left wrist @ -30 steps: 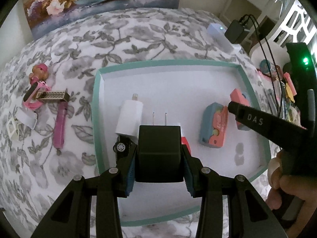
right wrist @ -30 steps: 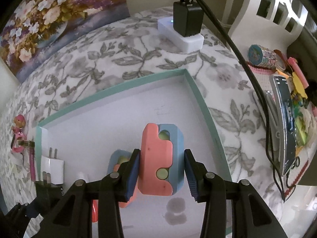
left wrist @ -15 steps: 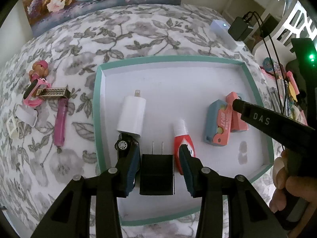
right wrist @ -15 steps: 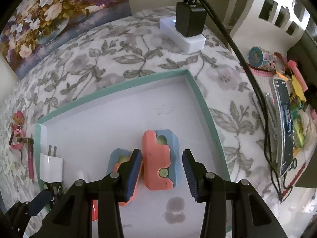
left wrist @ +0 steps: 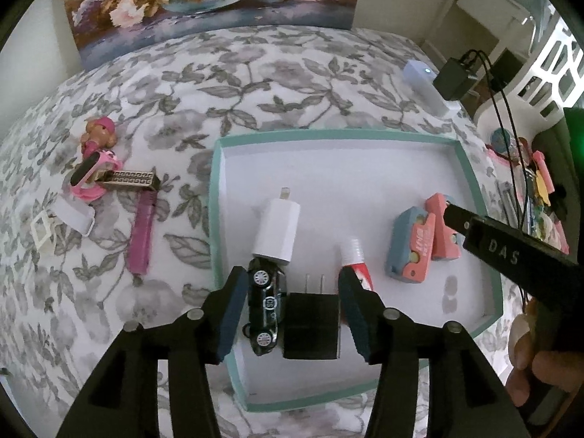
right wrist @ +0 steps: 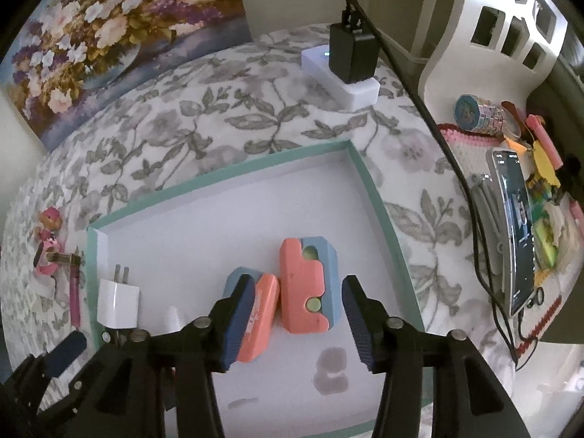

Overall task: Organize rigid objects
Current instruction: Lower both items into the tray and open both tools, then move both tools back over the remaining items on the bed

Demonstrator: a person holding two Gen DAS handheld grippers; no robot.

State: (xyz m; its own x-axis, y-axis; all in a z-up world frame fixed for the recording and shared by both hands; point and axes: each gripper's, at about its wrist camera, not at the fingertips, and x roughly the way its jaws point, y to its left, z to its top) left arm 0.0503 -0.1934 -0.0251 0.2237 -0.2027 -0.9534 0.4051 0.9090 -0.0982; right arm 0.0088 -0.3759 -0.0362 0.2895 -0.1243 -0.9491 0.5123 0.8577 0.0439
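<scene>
- Left wrist view: the left gripper (left wrist: 290,310) hangs over the near end of the teal-rimmed tray (left wrist: 215,197), fingers apart and clamped on nothing.
- Between those fingers lie the black charger (left wrist: 310,325), prongs toward 12 o'clock, and a black toy car (left wrist: 264,304) on its side at the charger's 9 o'clock.
- A white charger (left wrist: 277,233) sits at 12 o'clock of the car, touching it; a red-and-white tube (left wrist: 356,259) lies at 2 o'clock of the black charger.
- Outside the tray at 9 o'clock lie a pink comb (left wrist: 140,235) and a pink doll (left wrist: 96,142).
- Right wrist view: the right gripper (right wrist: 295,319) is spread wide, holding nothing.
- A pink-and-blue block (right wrist: 308,284) lies between its fingers; a second block (right wrist: 257,310) touches the left finger at 9 o'clock.
</scene>
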